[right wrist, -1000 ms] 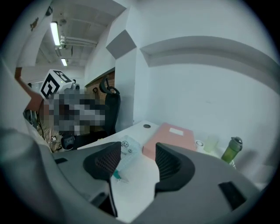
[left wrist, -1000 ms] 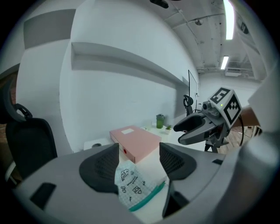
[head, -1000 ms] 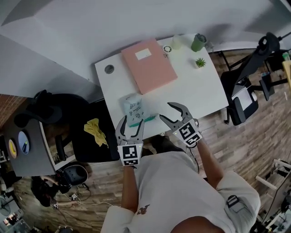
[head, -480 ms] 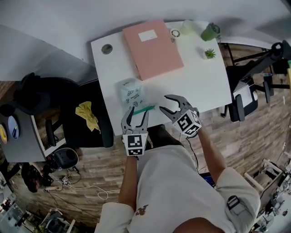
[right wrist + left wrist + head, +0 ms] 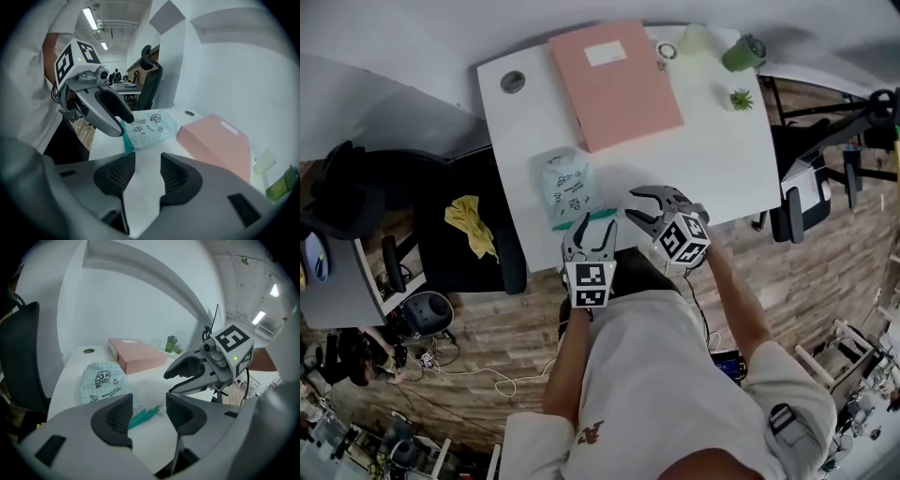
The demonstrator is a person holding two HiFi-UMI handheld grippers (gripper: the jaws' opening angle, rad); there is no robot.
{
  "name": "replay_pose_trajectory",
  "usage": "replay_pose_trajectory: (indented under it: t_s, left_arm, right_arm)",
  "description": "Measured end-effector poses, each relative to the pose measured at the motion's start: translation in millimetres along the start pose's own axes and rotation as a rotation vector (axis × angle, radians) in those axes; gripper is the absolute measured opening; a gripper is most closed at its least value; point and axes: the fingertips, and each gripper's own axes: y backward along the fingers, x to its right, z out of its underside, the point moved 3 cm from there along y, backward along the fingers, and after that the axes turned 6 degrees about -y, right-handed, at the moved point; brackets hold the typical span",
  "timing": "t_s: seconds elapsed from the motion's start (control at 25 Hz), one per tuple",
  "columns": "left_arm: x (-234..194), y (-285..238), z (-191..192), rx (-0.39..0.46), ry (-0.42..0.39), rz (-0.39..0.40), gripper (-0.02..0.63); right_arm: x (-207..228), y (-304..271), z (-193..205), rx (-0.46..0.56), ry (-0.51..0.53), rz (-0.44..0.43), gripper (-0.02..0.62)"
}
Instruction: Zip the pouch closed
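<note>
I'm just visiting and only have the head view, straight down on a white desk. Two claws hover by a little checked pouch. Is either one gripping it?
Observer: No. The left gripper view shows the left claw closing on nothing; the pouch has its teal zipper edge just beyond the claw, apparently untouched.
Operator: And the other claw?
Observer: The right gripper view shows the right claw closing too, with only bare desk in its gap.
Operator: Is that pink thing a sheet?
Observer: No, from the side the pink box shows a side wall.
</note>
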Motion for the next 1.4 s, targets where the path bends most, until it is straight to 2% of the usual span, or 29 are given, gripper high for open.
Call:
replay_pose_trajectory:
  t_s: [0.36,0.64,0.84,1.04,1.4]
  left_arm:
    - [23,-22,32,-0.088,0.049,0.066,0.189]
    - [35,-34,45,-0.125,0.032,0.091,0.173]
    - [38,-42,49,-0.129,0.037,0.094,0.169]
    - [35,-45,51,-0.121,0.058,0.079,0.161]
    - [42,-41,54,-0.113,0.077,0.072,0.138]
  right_arm:
    - [-14,-24,16,-0.092,0.15,-0.137,0.132]
    - [-19,-33,22,-0.113,0.156,-0.185,0.092]
    - [-21,-35,25,-0.109,0.117,-0.192,0.011]
    - [-25,-29,20,-0.08,0.058,-0.195,0.009]
    - [-30,-18,11,0.025,-0.127,-0.17,0.008]
